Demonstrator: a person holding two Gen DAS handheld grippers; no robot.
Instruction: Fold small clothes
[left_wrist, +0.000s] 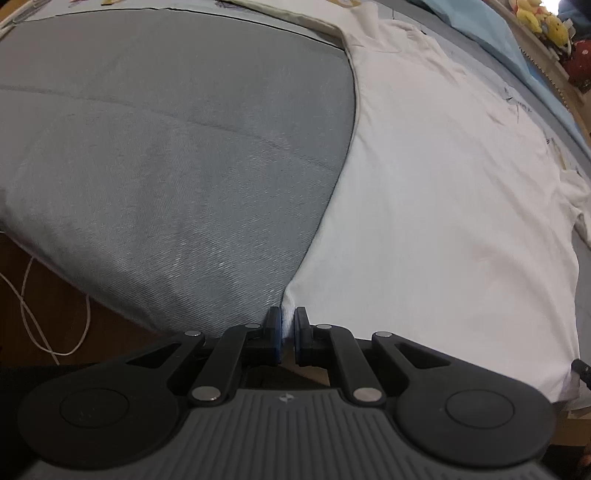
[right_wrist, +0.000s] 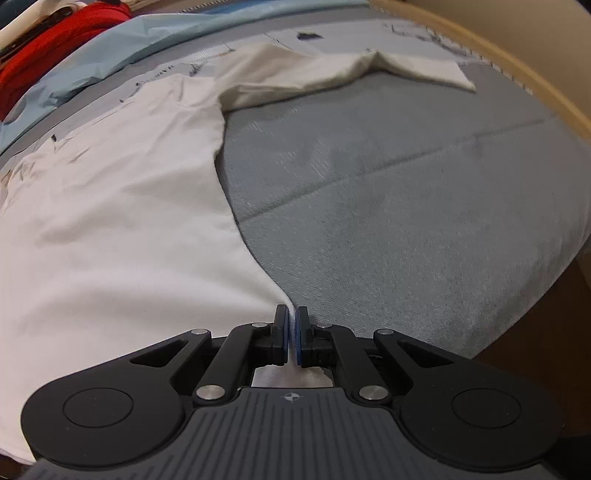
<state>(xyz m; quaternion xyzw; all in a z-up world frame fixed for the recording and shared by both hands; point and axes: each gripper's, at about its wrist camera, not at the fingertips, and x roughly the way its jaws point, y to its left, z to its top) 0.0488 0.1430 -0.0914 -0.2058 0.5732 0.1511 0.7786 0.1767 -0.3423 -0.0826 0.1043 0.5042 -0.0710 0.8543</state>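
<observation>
A white T-shirt (left_wrist: 443, 192) lies spread flat on a grey fabric surface (left_wrist: 177, 155). My left gripper (left_wrist: 288, 325) is shut on the shirt's near bottom-left hem corner, with white cloth pinched between the blue pads. In the right wrist view the same shirt (right_wrist: 110, 221) fills the left half, one sleeve (right_wrist: 332, 74) stretched out to the far right. My right gripper (right_wrist: 292, 328) is shut on the shirt's near bottom-right hem corner. Both grips sit at the near edge of the surface.
A light blue sheet (right_wrist: 129, 40) and red cloth (right_wrist: 55, 40) lie beyond the shirt. Yellow plush toys (left_wrist: 539, 18) sit at the far right. A white cable (left_wrist: 55, 325) lies on the wooden floor at left. A tan rim (right_wrist: 517, 62) borders the grey surface (right_wrist: 406, 184).
</observation>
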